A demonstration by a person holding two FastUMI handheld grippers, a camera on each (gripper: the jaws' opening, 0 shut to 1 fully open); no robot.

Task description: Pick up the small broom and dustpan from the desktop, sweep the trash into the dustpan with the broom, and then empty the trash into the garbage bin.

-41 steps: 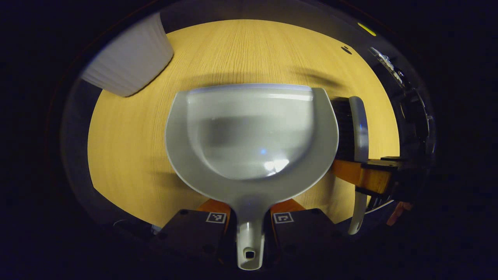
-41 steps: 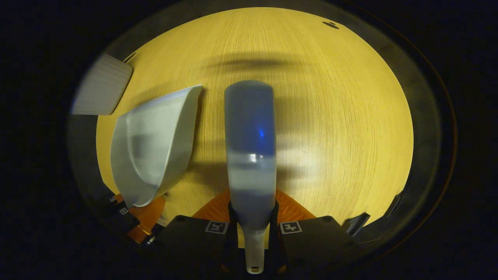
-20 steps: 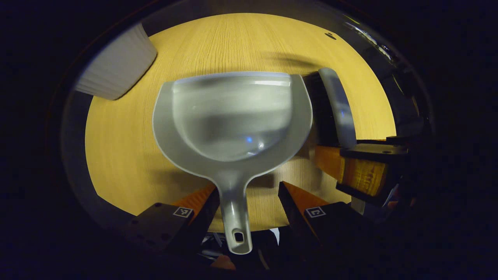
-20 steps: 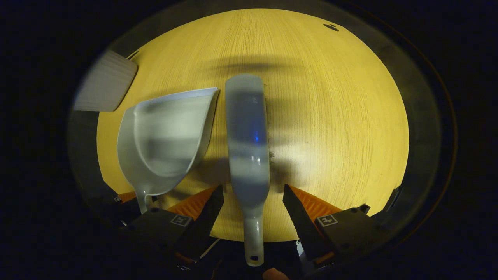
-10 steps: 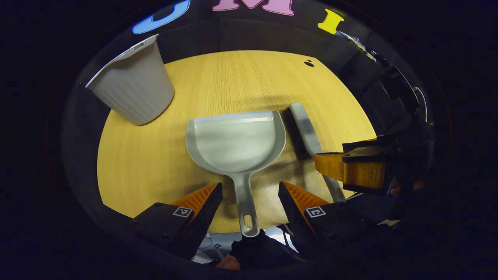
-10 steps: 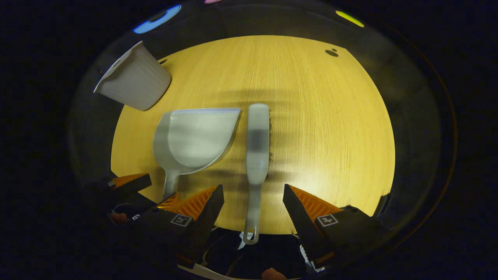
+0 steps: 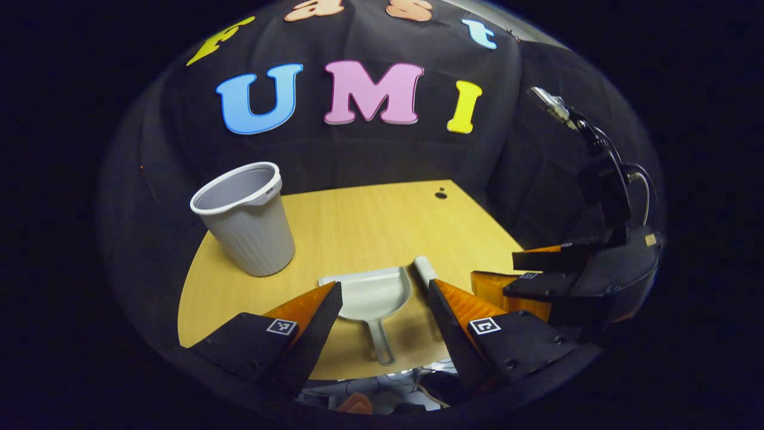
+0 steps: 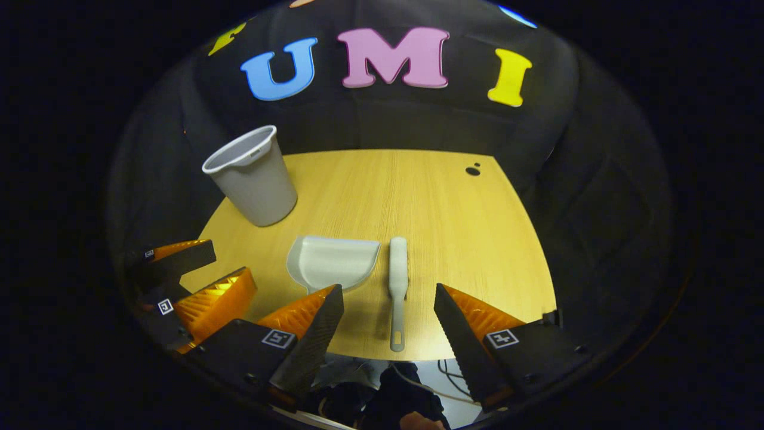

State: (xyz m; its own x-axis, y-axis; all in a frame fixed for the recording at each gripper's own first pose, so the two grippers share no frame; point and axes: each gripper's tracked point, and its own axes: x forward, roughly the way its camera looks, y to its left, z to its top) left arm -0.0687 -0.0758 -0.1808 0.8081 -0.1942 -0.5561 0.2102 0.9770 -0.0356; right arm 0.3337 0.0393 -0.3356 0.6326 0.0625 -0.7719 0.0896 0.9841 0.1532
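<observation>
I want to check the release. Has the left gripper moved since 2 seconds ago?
Yes. The left gripper has opened and pulled back and up from the dustpan, which lies on the table near the bin.

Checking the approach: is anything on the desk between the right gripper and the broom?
No. The right gripper hangs open, with the broom handle lying between its fingers on bare desktop.

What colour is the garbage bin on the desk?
Light grey, ribbed sides; the garbage bin shows best in the right gripper view.
</observation>
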